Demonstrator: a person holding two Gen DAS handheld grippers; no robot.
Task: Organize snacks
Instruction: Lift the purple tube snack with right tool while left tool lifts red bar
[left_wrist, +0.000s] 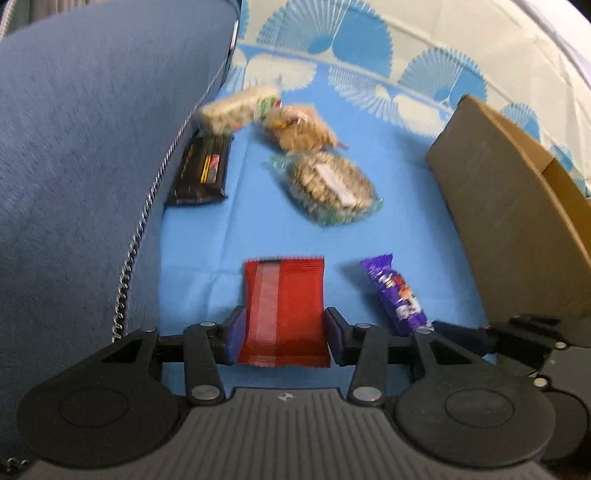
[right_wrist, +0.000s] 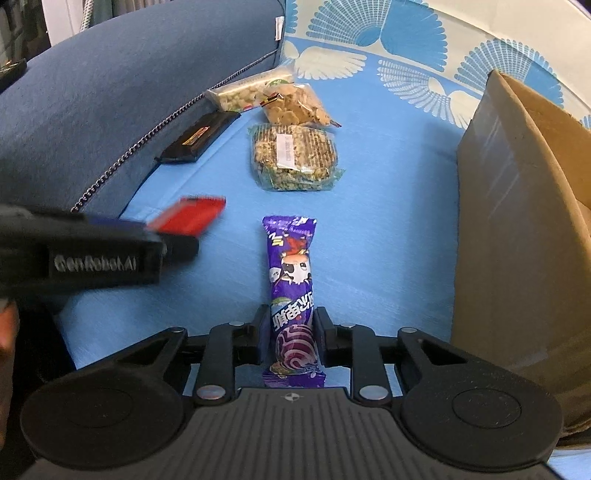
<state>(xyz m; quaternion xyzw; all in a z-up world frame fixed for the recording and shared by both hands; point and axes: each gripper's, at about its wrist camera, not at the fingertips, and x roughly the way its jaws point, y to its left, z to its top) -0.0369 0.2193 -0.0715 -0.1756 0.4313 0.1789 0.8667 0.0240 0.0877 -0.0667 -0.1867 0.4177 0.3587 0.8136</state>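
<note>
The left gripper (left_wrist: 284, 332) clamps a red snack packet (left_wrist: 284, 314) above the blue sheet (left_wrist: 424, 229); the right gripper (right_wrist: 290, 332) pinches a purple snack bar (right_wrist: 291, 288), cardboard box (right_wrist: 517, 221) at right.

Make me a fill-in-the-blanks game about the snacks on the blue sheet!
1. The left hand-held gripper is clamped on a ____ packet.
2. The right hand-held gripper is closed on a ____ snack bar.
3. The cardboard ____ stands on the right of the sheet.
4. The black packet lies next to the blue ____.

Missing words: red; purple; box; cushion
</note>
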